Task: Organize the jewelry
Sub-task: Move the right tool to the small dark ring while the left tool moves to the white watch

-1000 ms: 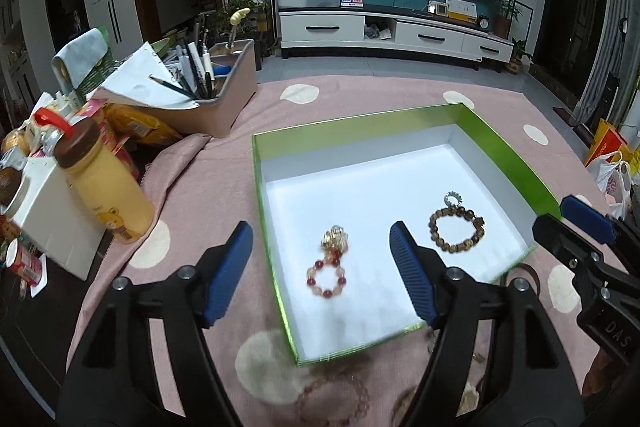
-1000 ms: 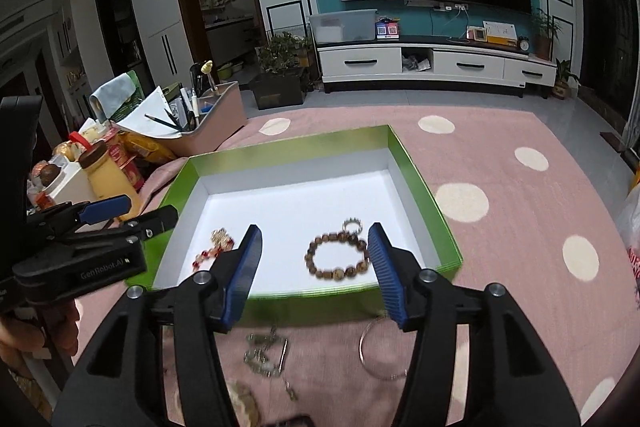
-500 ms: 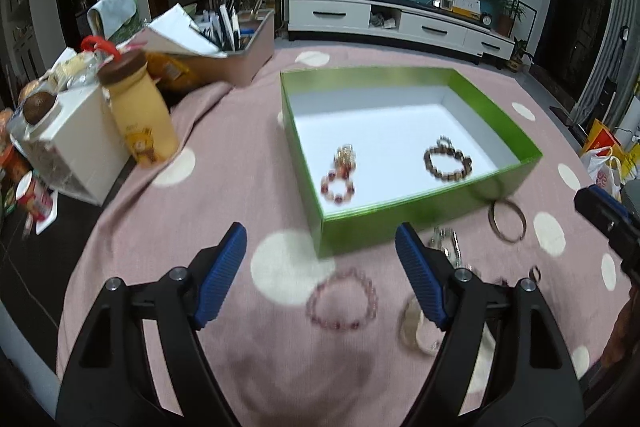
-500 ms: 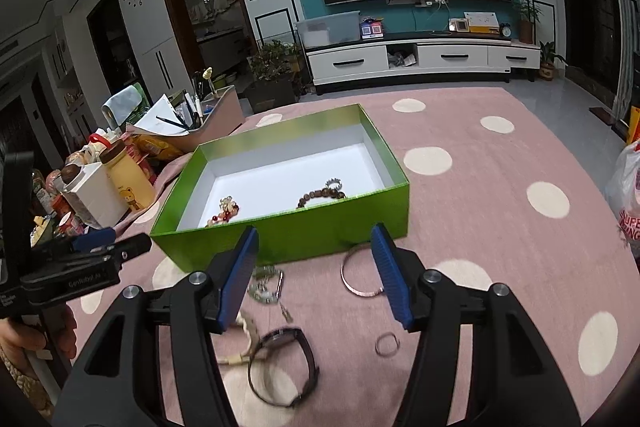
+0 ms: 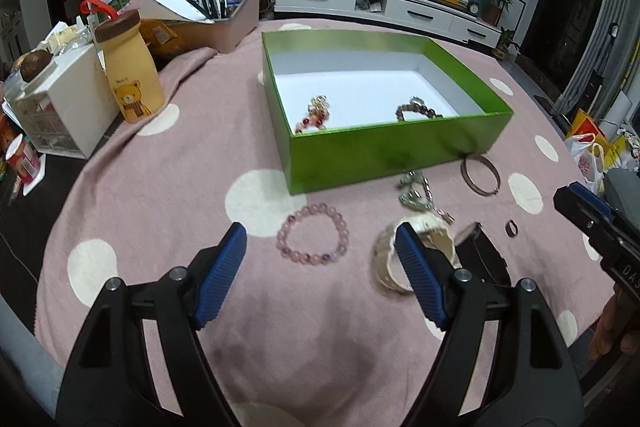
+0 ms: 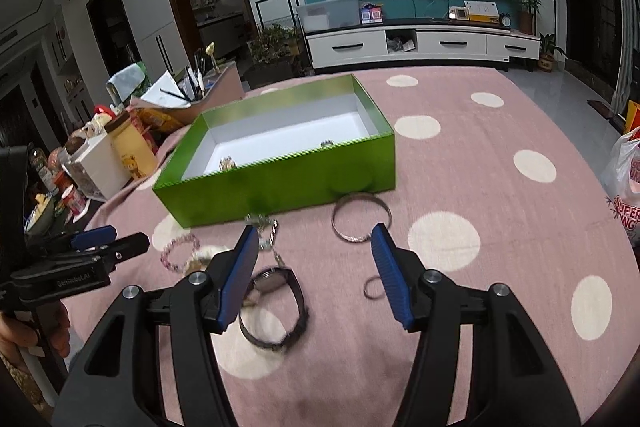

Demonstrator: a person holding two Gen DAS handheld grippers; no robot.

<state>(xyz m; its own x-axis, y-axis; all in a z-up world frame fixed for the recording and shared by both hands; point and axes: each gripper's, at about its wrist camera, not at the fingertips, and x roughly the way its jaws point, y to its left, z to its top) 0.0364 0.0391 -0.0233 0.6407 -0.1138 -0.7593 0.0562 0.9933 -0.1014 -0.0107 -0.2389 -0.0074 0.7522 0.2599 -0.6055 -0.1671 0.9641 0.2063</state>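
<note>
While tilted down: both grippers point(image 5: 320, 263).

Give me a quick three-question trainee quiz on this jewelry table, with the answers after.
1. True or false: the green box holds two bracelets.
2. Which lies nearest the left gripper? A. pink bracelet B. bangle C. ring
3. Fill in: both grippers are ____ and hold nothing.

Key: 1 true; 2 A; 3 open. The right gripper hangs over the cloth between the watch and the ring.
</note>
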